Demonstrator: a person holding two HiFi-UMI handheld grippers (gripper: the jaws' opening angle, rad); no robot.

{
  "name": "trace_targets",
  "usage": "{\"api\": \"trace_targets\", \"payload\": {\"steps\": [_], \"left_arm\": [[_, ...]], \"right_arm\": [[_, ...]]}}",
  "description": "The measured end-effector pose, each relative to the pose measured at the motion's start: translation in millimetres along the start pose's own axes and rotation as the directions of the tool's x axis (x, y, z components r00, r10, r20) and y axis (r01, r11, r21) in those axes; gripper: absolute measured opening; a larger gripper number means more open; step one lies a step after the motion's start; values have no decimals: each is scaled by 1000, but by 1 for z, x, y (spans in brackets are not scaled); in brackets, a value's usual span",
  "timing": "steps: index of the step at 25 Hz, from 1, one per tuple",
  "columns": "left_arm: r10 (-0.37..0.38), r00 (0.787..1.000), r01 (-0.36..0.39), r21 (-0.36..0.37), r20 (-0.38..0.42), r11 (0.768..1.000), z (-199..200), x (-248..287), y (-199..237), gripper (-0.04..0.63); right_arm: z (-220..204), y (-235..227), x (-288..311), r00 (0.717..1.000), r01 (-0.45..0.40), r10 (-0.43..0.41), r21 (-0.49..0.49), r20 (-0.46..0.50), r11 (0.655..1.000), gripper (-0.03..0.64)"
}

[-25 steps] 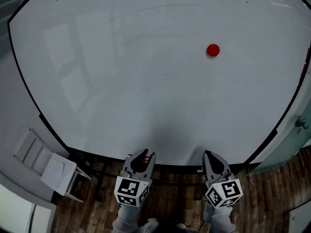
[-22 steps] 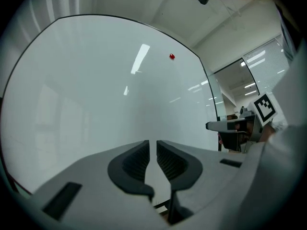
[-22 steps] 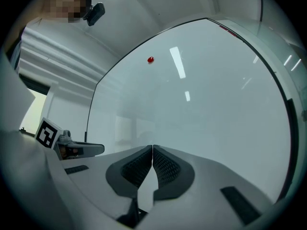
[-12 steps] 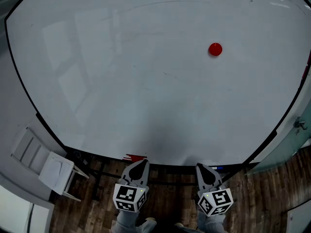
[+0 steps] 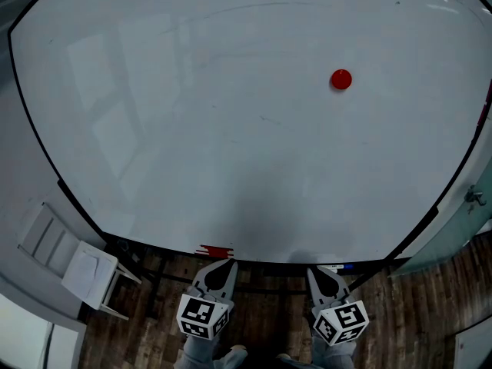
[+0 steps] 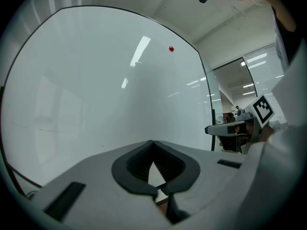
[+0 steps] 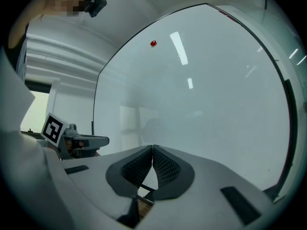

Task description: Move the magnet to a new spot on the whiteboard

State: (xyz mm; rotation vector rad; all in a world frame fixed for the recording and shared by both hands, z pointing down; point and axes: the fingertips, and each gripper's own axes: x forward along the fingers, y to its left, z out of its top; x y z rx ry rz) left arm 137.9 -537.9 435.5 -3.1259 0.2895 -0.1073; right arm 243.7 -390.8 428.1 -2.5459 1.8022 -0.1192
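Note:
A small round red magnet (image 5: 340, 79) sticks to the upper right of the big whiteboard (image 5: 231, 129). It shows as a tiny red dot far up the board in the left gripper view (image 6: 171, 48) and in the right gripper view (image 7: 153, 43). My left gripper (image 5: 225, 263) and right gripper (image 5: 317, 270) hang side by side below the board's bottom edge, far from the magnet. The left gripper (image 6: 152, 142) is shut with nothing held. The right gripper (image 7: 152, 147) is shut and empty too.
A small red object (image 5: 215, 250) lies on the ledge at the board's bottom edge, just above the left gripper. A white chair-like stand (image 5: 84, 271) is at the lower left. Wooden floor (image 5: 430, 314) lies below, and a glass partition (image 5: 469, 206) stands on the right.
Both grippers have drawn back down from the board's bottom edge. The left jaws have gone from open to shut. The red object on the ledge, earlier seen between the left jaws, now lies uncovered.

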Motion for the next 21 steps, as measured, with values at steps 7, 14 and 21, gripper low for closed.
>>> {"api": "trace_targets", "payload": {"steps": [7, 14, 21], "left_arm": [[-16, 1000, 16, 6, -6, 1000, -4, -1, -4, 9], [-22, 1000, 22, 8, -7, 1000, -4, -2, -5, 9], [-32, 999, 32, 9, -12, 999, -5, -4, -10, 9]], "right_arm": [[-5, -1, -3, 1000, 6, -6, 17, -13, 1000, 26], [-7, 2, -6, 1000, 10, -10, 19, -25, 1000, 26], [-8, 3, -11, 1000, 15, -14, 30, -24, 999, 26]]}}
